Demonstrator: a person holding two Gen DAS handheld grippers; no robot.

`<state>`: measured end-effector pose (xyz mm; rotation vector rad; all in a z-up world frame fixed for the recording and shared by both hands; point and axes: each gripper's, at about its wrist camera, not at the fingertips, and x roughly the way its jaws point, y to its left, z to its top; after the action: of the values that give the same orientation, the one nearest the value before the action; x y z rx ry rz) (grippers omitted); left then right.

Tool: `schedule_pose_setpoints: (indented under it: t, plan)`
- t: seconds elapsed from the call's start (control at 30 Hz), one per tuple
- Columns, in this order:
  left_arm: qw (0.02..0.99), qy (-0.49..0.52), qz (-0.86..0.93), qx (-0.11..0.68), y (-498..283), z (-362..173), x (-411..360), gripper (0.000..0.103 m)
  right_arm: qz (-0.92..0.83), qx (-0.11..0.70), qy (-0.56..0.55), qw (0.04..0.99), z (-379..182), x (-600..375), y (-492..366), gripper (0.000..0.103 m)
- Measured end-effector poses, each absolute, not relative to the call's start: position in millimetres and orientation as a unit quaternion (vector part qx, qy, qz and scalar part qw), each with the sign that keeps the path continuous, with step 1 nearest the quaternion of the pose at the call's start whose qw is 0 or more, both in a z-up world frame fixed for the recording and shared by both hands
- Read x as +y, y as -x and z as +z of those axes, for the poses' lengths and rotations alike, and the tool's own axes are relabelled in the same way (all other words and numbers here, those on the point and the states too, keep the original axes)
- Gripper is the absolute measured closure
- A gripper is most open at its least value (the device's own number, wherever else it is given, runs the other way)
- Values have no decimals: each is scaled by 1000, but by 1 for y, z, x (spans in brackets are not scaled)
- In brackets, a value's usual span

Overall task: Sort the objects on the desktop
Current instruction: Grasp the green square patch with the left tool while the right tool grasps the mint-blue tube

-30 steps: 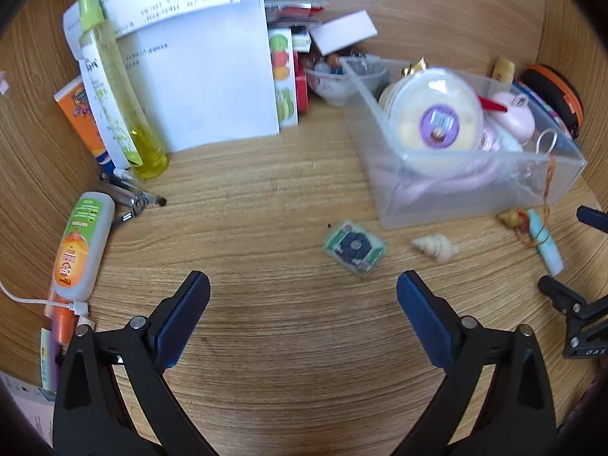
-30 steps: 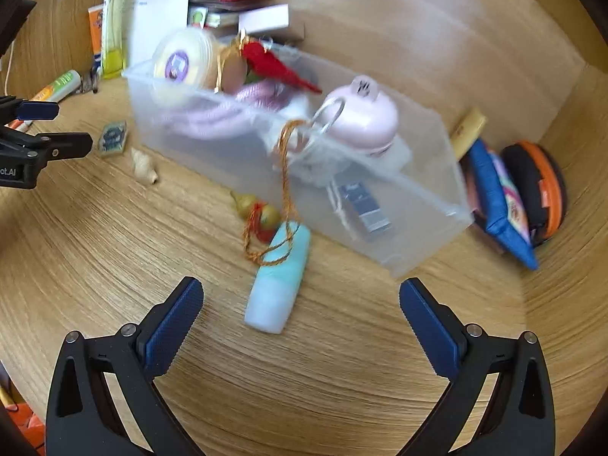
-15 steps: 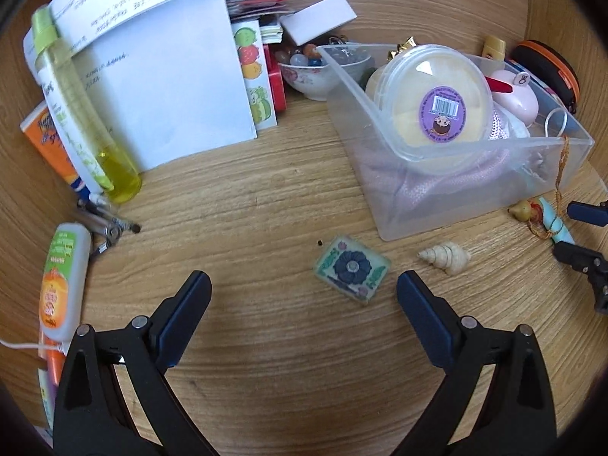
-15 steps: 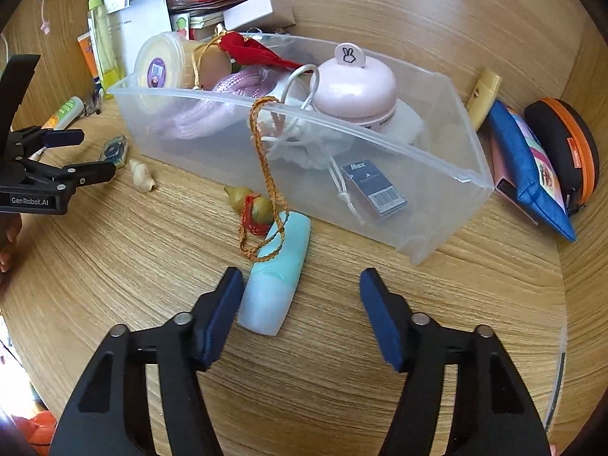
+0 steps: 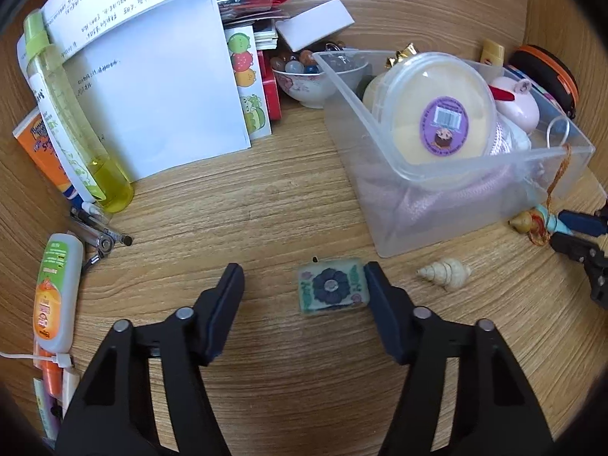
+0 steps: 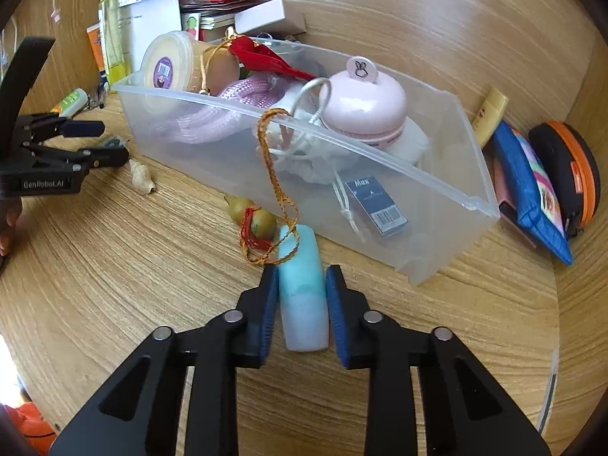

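Note:
A small green tile with a dark flower (image 5: 333,287) lies flat on the wooden desk between the jaws of my left gripper (image 5: 304,271), which are closing. The right pad is at the tile's edge; the left pad stands well apart from it. My right gripper (image 6: 302,271) is shut on a light blue tube (image 6: 304,304) lying on the desk in front of the clear plastic bin (image 6: 380,152). An orange cord (image 6: 279,174) runs from the bin's rim over the tube to a gourd charm (image 6: 254,216). A pale spiral shell (image 5: 446,273) lies right of the tile.
The bin holds a round lidded tub (image 5: 437,114), a pink case (image 6: 361,106) and pink tubing. Behind and left stand papers (image 5: 152,87), a yellow bottle (image 5: 76,121), a sunscreen tube (image 5: 57,288) and a bowl of stones (image 5: 315,79). A blue pouch (image 6: 528,186) and an orange case (image 6: 570,174) lie right of the bin.
The right jaws came together from wide open onto the blue tube. The left gripper moved up to the flower tile and its jaws narrowed around it.

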<state>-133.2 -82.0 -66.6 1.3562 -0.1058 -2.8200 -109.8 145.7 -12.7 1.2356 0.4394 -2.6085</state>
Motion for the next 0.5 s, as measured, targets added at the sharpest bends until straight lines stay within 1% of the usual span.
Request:
schedule_pose_setpoints:
  t: [0.07,0.1,0.23,0.3,0.5]
  plan:
    - [1,-434,-900,-23,133,-67,-84,49,-889,163,-415,106,-14,140,109,81]
    - [-1,-435,-900,-16,133,-67,-86,53,-889,164,-414,105,-14,139,110,81]
    - [4,-434,-901,0,133,-67,-93,66,-889,139,-424,106,-12,145,113,81]
    - [8,-433,-901,3,132,-67,-94,70,-889,131,-426,101,-11,149,112,81]
    - [10,-432,-902,10,129,-66,-96,70,-894,84,-430,96,-4,176,106,81]
